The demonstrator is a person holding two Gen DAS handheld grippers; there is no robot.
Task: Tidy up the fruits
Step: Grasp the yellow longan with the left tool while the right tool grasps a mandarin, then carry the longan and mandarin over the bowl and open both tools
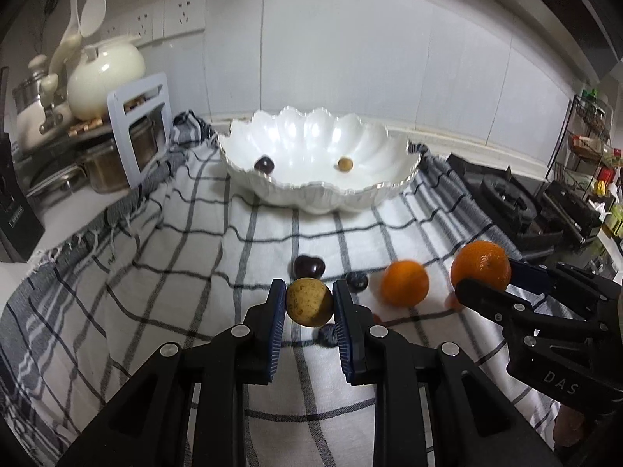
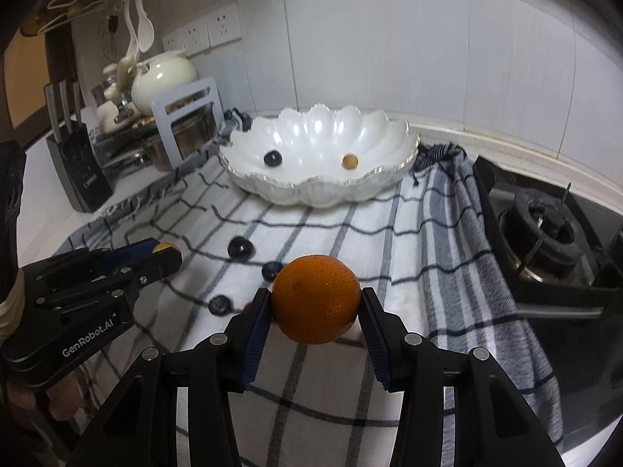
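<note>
My left gripper (image 1: 309, 301) is shut on a small yellow-brown round fruit (image 1: 309, 302), held above the checked cloth (image 1: 194, 272). My right gripper (image 2: 316, 305) is shut on an orange (image 2: 316, 299), also seen in the left wrist view (image 1: 481, 266). A second orange (image 1: 405, 283) lies on the cloth. A white scalloped bowl (image 1: 272, 190) stands at the back, holding a dark fruit (image 1: 264, 164) and a small yellow-brown fruit (image 1: 345, 164). A dark cherry-like fruit (image 1: 308, 266) and dark berries (image 1: 357, 281) lie on the cloth. The left gripper shows in the right wrist view (image 2: 163, 255).
A gas hob (image 2: 545, 241) is at the right. Pots and a white rack (image 1: 136, 132), a cream teapot (image 1: 105, 78) and a knife block (image 2: 78, 167) stand at the left. A wire rack with bottles (image 1: 592, 148) is at far right. Tiled wall behind.
</note>
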